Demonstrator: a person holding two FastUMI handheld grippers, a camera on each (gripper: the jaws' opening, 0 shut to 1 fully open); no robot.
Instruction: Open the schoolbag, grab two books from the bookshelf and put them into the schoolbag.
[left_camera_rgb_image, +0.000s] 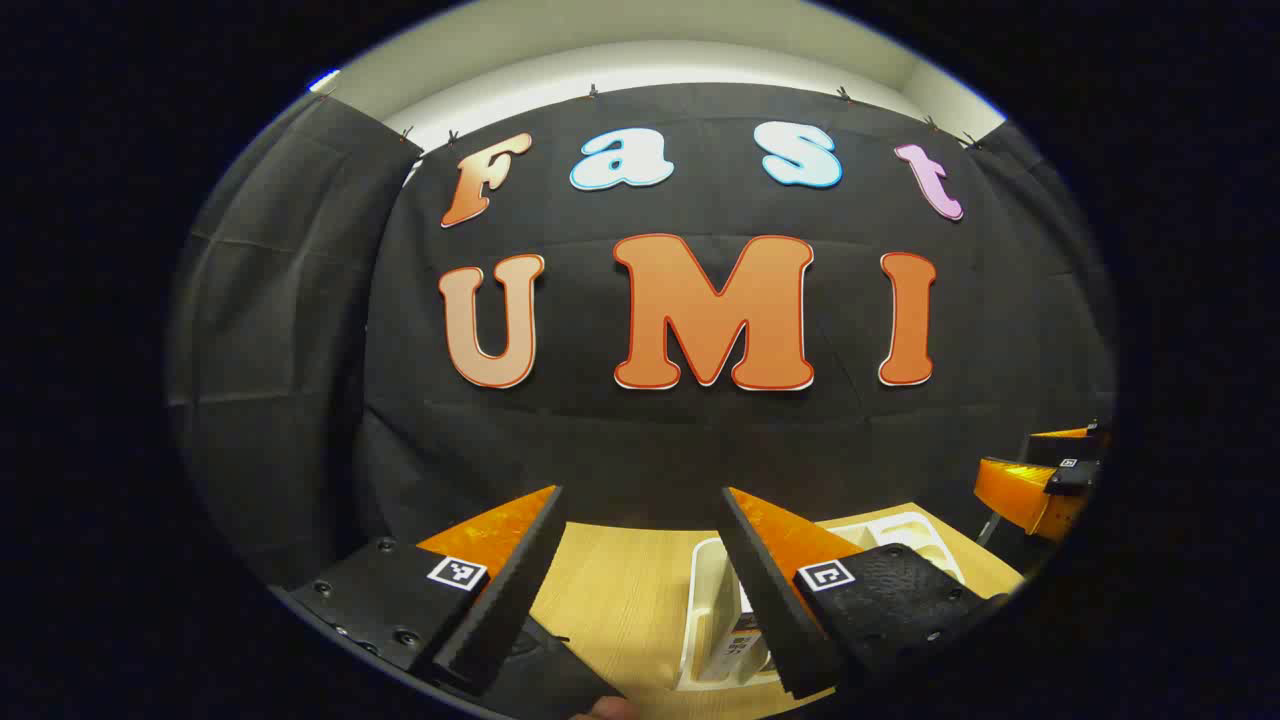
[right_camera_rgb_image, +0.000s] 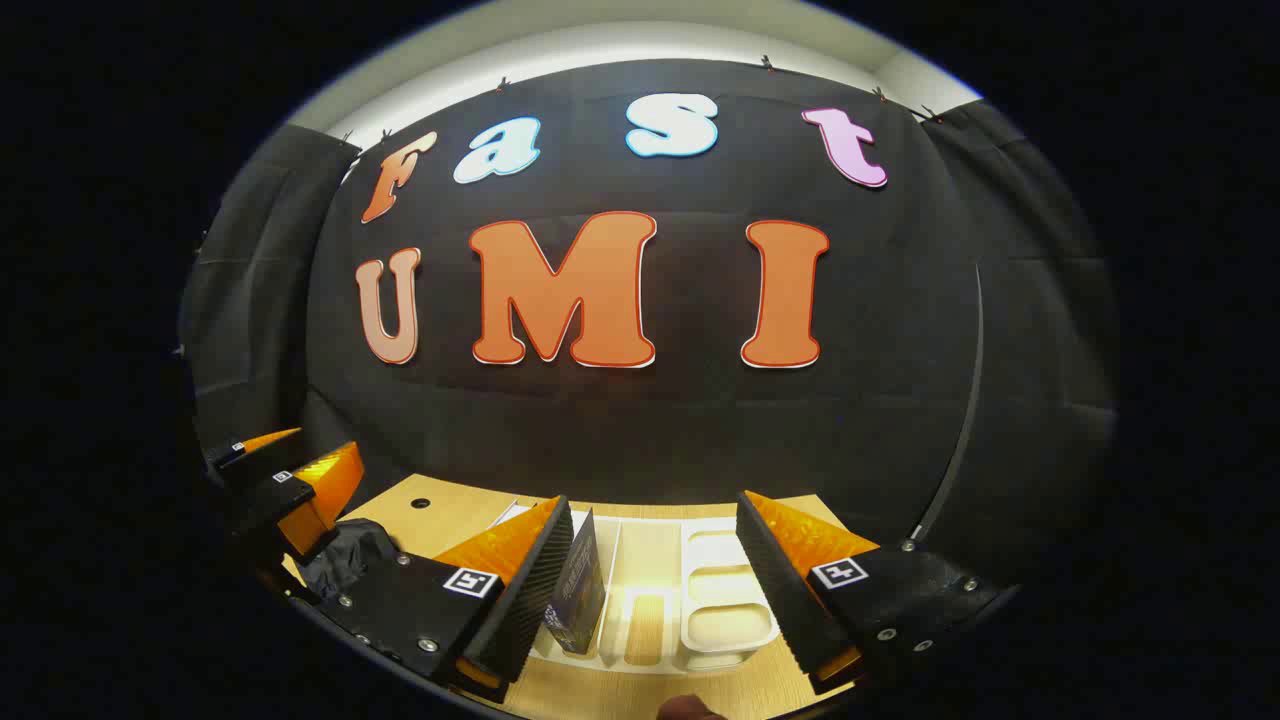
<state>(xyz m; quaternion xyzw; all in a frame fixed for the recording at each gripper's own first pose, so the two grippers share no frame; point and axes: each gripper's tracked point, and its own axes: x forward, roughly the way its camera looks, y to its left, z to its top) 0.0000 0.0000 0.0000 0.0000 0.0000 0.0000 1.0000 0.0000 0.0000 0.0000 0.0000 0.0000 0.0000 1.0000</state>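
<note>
White bookshelf (right_camera_rgb_image: 700, 610): one book (right_camera_rgb_image: 578, 585) | wooden table (left_camera_rgb_image: 620, 590) | left gripper (left_camera_rgb_image: 640, 590), right gripper (right_camera_rgb_image: 650, 590): both spread, empty

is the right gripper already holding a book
No: the right gripper is open with nothing between its fingers, and the dark upright book stands in the white plastic bookshelf.

Left tongs (left_camera_rgb_image: 640, 590) gape above the table (left_camera_rgb_image: 620, 590) and white bookshelf (left_camera_rgb_image: 712, 590).
</note>
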